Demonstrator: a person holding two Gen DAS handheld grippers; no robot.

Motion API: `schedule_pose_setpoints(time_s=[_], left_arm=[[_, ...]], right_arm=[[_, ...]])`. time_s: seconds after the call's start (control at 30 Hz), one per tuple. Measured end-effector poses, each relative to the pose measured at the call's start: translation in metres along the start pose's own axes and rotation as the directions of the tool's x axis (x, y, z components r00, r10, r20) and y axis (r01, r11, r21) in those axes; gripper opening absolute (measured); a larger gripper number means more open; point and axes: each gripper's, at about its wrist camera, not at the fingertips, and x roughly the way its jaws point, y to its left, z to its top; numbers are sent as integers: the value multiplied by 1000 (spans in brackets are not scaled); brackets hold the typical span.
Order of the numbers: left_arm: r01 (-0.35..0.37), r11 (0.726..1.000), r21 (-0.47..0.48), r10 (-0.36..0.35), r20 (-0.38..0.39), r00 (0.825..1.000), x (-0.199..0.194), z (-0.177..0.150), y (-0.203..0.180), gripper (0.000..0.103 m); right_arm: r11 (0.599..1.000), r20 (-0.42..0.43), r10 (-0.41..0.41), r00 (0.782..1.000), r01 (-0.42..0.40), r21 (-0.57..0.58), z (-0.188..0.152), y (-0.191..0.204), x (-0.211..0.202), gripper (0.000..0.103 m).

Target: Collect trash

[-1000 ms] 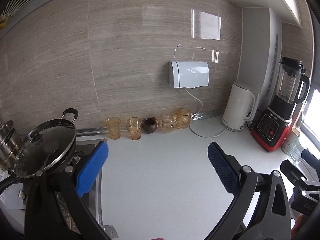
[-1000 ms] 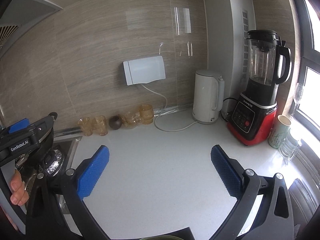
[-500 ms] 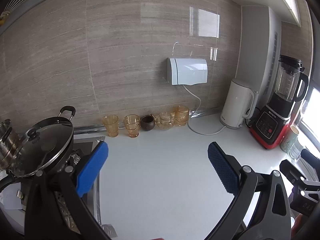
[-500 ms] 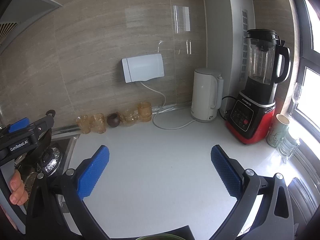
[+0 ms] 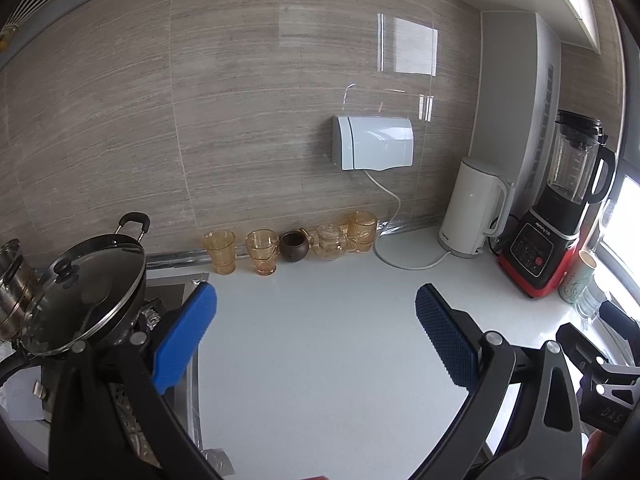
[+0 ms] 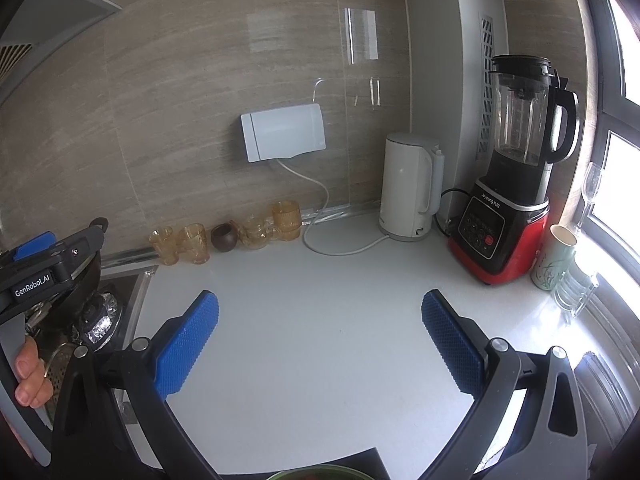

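Your left gripper (image 5: 316, 336) and right gripper (image 6: 320, 340) are both hanging wide open, holding nothing, over the bare surface (image 6: 320, 280); no trash is showing ahead of either.

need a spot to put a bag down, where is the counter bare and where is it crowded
The white counter is bare across its middle, from the row of glasses at the wall forward to the open tongs. It is crowded at the right by the kettle, blender and cup, and at the left by the pan on the stove.
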Motion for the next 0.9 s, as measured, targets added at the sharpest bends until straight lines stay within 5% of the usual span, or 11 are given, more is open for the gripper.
schedule_pose_setpoints(time_s=[0.9], left_arm=[[11, 1000, -18, -10, 22, 1000, -6, -7, 2, 95]], right_arm=[[1000, -25, 7, 1000, -7, -4, -7, 3, 0, 101]])
